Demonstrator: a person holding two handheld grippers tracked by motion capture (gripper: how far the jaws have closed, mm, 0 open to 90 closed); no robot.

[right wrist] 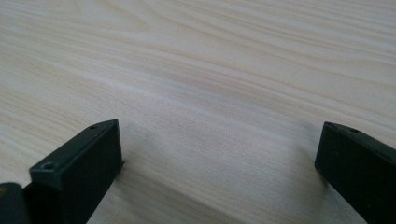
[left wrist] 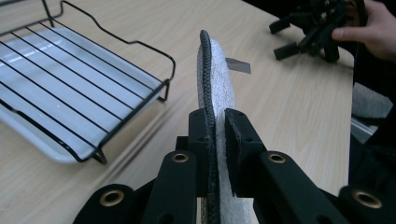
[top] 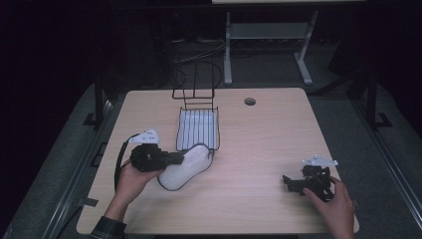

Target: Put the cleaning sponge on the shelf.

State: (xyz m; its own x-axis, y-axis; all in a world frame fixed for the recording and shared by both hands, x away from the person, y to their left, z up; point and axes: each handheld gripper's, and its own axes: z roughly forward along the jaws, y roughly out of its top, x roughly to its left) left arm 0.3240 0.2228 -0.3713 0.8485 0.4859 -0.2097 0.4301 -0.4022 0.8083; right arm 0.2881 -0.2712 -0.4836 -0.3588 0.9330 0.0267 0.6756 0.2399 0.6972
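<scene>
The left claw pinches a white insole at the rack's six o'clock end; the right claw gapes wide over the desk, at four o'clock.

The table is lit from overhead; the room beyond its edges is dark. The high view is soft, and the left gripper looks blurred close up.
</scene>
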